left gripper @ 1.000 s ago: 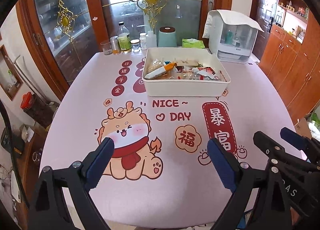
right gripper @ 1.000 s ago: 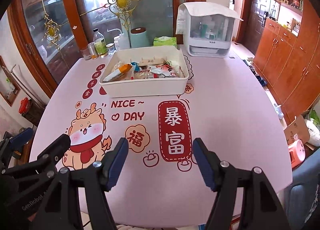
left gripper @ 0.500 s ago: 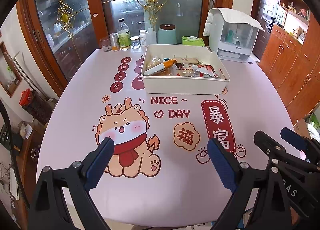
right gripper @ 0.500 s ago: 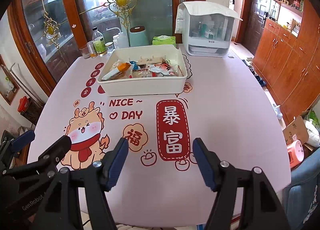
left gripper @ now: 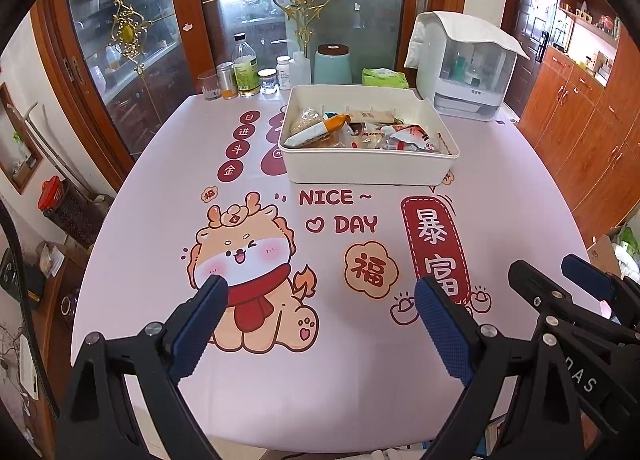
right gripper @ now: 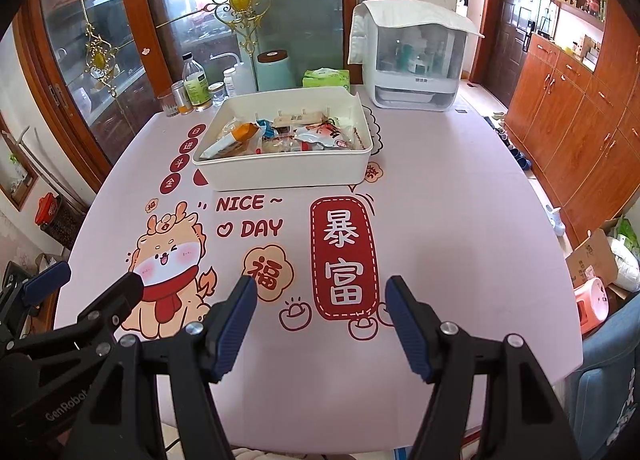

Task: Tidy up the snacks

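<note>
Both cams drifted back a touch, so the white bin [left gripper: 368,168] of snacks [right gripper: 280,136] sits farther off across the table [left gripper: 500,220], left gripper [left gripper: 320,324] and right gripper [right gripper: 320,324] spread wide holding nothing, looks sorted-ish already or maybe not.

Both views were evenly and brightly lit by daylight, which was admitted through the frosted glass door [left gripper: 320,20] behind the table [left gripper: 160,180]; its upper pane was overexposed to white. A second blown-out area was noted at the shelving [right gripper: 576,20] on the far right. Only soft, faint shadows were cast beneath the white bin [right gripper: 288,172]. Strong fisheye curvature was observed at the edges, and the corners were vignetted to black. Focus was sharp throughout; no motion blur was recorded.
</note>
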Motion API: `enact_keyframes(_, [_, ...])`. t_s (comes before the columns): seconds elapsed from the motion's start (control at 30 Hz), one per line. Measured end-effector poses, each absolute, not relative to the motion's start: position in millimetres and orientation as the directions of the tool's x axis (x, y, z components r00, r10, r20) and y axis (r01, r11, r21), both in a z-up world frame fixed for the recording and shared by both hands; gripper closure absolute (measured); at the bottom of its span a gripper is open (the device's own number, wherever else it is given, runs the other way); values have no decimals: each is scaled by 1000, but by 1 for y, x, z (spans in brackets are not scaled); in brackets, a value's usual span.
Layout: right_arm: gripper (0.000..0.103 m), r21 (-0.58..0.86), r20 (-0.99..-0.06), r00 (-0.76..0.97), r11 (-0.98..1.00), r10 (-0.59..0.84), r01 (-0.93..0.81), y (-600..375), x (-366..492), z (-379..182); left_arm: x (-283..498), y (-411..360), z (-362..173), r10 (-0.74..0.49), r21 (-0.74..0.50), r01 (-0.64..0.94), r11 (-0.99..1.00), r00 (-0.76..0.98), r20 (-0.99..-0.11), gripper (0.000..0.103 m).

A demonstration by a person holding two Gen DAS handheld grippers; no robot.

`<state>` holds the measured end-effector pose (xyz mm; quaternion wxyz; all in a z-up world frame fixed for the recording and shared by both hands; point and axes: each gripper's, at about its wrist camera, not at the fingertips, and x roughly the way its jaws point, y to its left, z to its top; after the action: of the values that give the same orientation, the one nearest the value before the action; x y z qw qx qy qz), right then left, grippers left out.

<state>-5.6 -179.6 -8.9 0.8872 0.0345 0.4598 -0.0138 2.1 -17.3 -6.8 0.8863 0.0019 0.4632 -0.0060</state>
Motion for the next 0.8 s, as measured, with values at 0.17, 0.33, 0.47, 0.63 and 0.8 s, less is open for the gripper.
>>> enact_keyframes(0.17, [36, 51, -819, 573, 997, 8, 59, -184, -5, -11, 3, -18, -7, -10, -2, 14, 1000, 565, -825, 9])
enact_keyframes(0.33, [36, 53, -823, 568, 997, 10, 61, -185, -4, -14, 5, -19, -9, -10, -4, 13, 1000, 559, -829, 9])
enact_keyframes(0.47, [36, 53, -826, 563, 997, 9, 63, -185, -2, -15, 6, -20, -10, -12, -4, 16, 1000, 553, -833, 9])
enact_keyframes(0.63, [36, 54, -829, 559, 996, 7, 67, -186, 0, -16, 7, -21, -11, -13, -4, 17, 1000, 550, -835, 9])
enact_keyframes(0.8, [36, 58, -832, 555, 996, 9, 71, -187, -1, -18, 8, -21, -12, -14, -4, 20, 1000, 545, -838, 9])
